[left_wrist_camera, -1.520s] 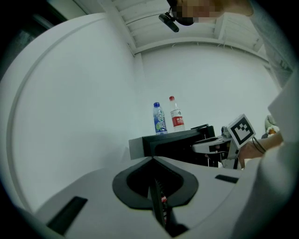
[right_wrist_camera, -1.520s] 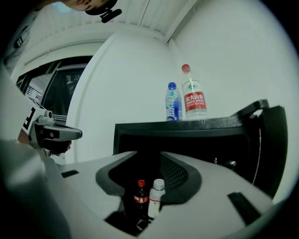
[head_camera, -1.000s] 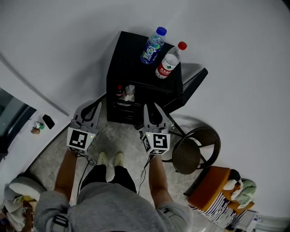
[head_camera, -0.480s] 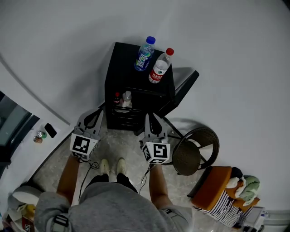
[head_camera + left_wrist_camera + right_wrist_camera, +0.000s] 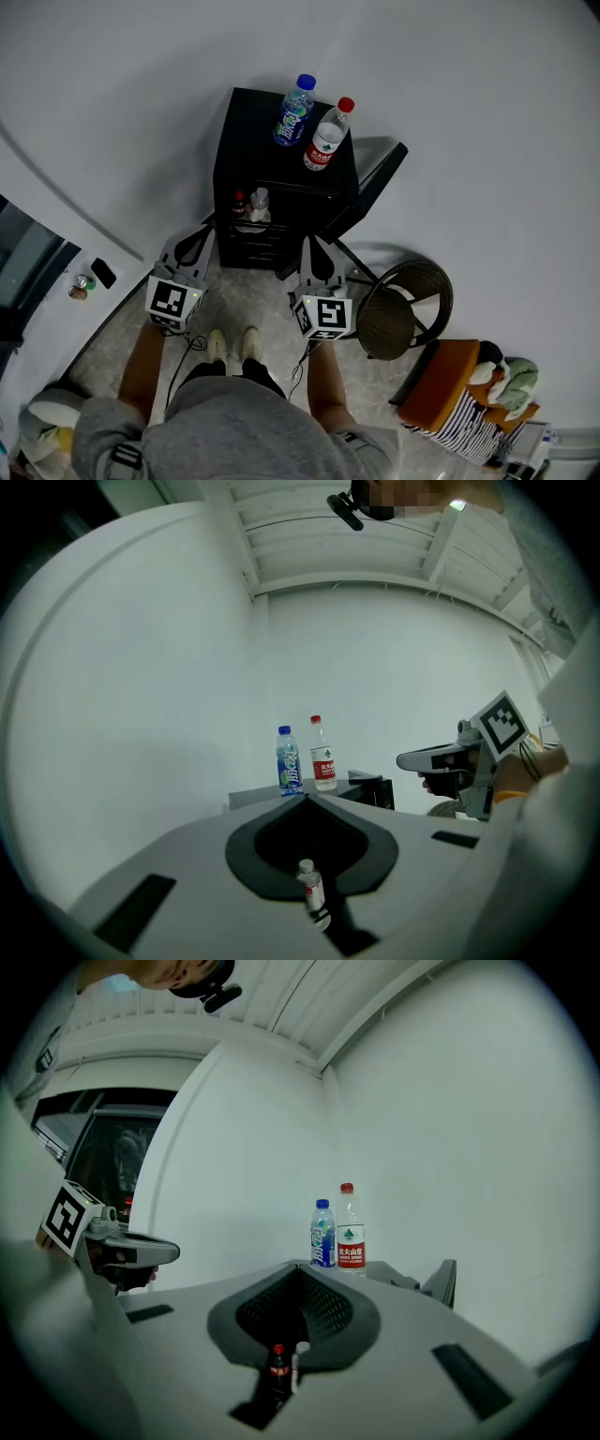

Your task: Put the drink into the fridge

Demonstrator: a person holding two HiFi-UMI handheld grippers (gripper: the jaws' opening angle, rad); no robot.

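since blue-cap drink (image 5: 294, 111) and red-cap drink (image 5: 326, 136) sit untaken atop the open fridge (image 5: 246, 150) at twelve o'clock, my right claw (image 5: 307, 241) has just closed empty, and my left claw (image 5: 207, 230) is shut empty.

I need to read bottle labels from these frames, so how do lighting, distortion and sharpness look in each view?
Head view: dim, flat light; the fisheye bends the walls, and the inside of the fridge is nearly black. Left gripper view: black round vignette at the corners; the blue-capped bottle is small yet sharp. Right gripper view: same vignette; the red-capped bottle shows a fairly crisp label.
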